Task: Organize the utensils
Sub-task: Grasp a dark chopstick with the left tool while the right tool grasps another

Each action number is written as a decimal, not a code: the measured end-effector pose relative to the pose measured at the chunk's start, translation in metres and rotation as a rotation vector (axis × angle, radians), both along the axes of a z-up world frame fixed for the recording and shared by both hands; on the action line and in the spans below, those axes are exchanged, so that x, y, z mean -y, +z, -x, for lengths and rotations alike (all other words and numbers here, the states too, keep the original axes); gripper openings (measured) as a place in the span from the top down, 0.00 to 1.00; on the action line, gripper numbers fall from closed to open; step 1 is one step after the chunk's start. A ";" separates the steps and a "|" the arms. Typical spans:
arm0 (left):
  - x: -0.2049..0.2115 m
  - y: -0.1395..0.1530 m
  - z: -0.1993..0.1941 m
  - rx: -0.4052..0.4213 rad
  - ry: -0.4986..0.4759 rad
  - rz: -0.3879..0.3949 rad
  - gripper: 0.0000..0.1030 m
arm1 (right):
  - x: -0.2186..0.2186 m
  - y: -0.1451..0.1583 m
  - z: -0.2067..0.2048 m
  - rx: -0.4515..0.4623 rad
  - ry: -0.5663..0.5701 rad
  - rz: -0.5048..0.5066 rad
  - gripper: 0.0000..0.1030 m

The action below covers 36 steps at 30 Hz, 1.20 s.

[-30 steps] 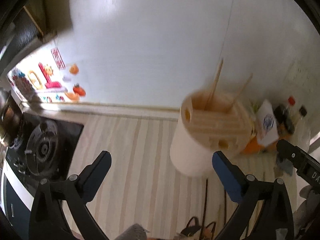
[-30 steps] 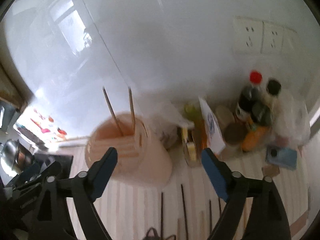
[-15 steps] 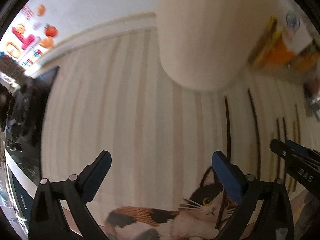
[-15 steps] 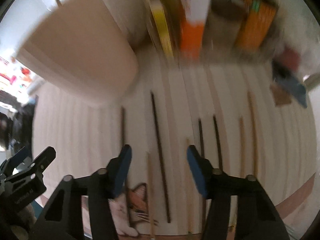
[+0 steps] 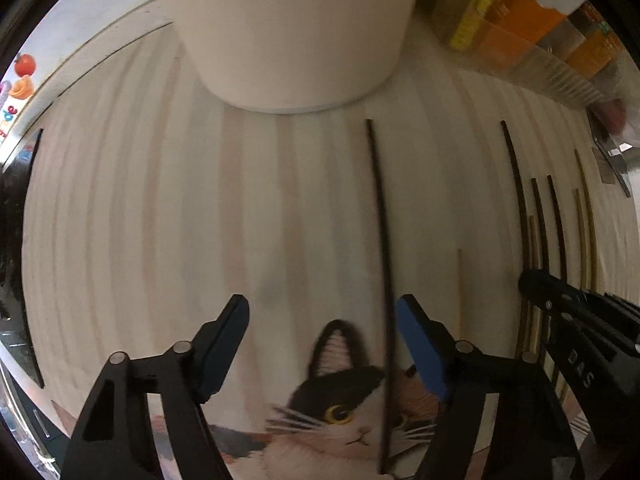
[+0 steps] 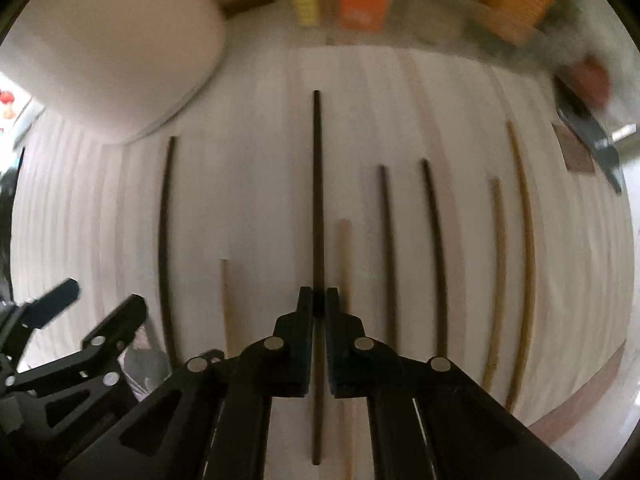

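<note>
The right tool [image 6: 319, 300] is clenched on a long dark thin chopstick [image 6: 317, 184] that lies on the pale striped wooden surface [image 6: 260, 184] and runs straight ahead of the tips toward the back. To do this pick well, it seems best to keep the grip square across the stick, lift straight up so the pale wooden chopstick [image 6: 343, 256] just to the right of the tips is not dragged along, then swing left and forward to the tall cream cylindrical utensil holder [image 6: 108, 52].

The left tool [image 5: 320, 320] is released, its blue-padded fingers wide apart over another dark thin chopstick [image 5: 380, 240], which lies just inside the right-hand finger and is not gripped; the cream holder stands directly ahead of it.

Half a second ago the right tool's fingers were spread above the sticks; they have since closed on the dark one. The left tool has narrowed its opening and come closer to the holder.
</note>
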State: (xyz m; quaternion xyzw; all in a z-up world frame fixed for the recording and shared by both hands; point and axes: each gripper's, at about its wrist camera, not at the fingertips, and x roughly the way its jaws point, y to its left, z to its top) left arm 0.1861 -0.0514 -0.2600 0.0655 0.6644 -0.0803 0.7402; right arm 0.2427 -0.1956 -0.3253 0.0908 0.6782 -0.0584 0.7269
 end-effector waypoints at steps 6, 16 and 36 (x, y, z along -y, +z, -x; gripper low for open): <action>0.020 0.013 -0.001 0.036 -0.042 -0.012 0.92 | 0.022 -0.004 0.014 -0.014 -0.041 -0.011 0.94; -0.043 0.039 0.008 0.004 0.103 -0.048 0.96 | 0.021 0.000 0.005 -0.031 -0.033 -0.016 0.94; -0.098 0.036 0.013 -0.019 0.142 -0.010 0.95 | -0.025 -0.011 -0.031 -0.134 0.093 0.058 0.94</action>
